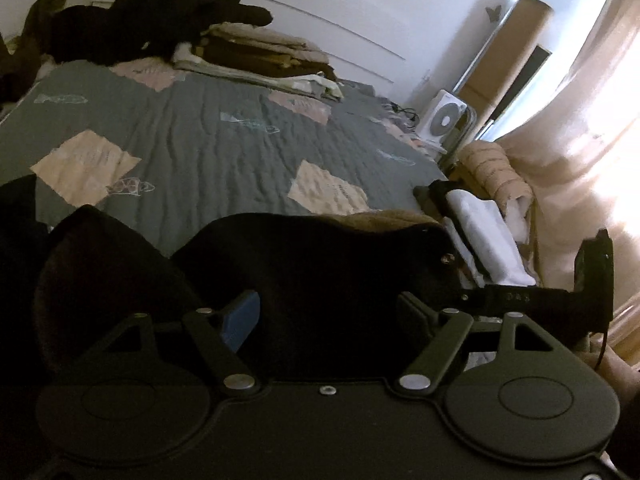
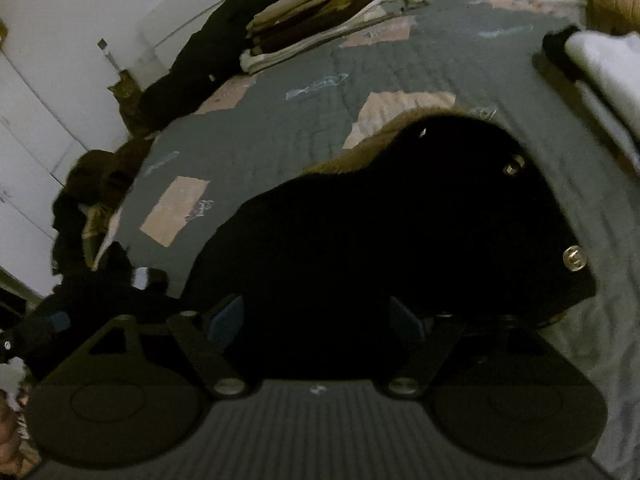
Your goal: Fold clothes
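A black fleecy garment with metal snap buttons and a tan lining was found lying on the grey quilted bed cover with beige patches, directly ahead of both tools, its long axis running across the two views from left to right. The left hand-held gripper and the right hand-held gripper were each observed with blue-padded fingers set wide apart and nothing clamped between them. The snap-button edge lay toward the right, and the right tool was judged the nearer to it.
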`<move>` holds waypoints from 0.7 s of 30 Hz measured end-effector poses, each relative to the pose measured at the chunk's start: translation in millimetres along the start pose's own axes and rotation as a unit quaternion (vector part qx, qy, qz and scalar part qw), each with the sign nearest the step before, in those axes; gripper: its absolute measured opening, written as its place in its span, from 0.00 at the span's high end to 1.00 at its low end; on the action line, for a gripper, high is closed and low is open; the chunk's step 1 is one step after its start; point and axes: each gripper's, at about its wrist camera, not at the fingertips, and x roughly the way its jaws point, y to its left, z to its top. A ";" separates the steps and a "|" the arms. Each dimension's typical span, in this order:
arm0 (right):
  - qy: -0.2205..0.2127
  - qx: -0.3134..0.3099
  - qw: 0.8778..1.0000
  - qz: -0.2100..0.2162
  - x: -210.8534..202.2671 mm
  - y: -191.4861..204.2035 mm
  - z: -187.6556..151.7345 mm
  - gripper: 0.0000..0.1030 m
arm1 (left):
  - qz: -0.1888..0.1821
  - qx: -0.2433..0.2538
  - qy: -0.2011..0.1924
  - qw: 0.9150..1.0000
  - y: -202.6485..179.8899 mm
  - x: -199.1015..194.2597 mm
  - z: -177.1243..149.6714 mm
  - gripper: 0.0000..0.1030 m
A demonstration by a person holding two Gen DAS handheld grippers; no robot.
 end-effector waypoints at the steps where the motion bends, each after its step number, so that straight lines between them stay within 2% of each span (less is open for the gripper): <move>1: 0.000 -0.002 1.000 0.000 -4.0 1.3 0.7 0.22 | -0.005 0.001 0.000 1.000 -3.8 -2.1 0.3 0.28; 6: -0.007 -0.004 1.000 0.004 -28.4 -3.7 3.3 0.22 | -0.018 0.002 0.000 1.000 -26.0 -2.9 4.3 0.28; 13: -0.011 -0.020 1.000 0.005 -60.3 -34.0 12.3 0.22 | 0.013 0.014 0.009 1.000 -74.3 24.5 11.5 0.28; 21: -0.004 -0.044 0.998 0.049 -67.3 -74.5 34.7 0.22 | 0.043 0.025 0.020 0.999 -122.8 54.4 21.6 0.28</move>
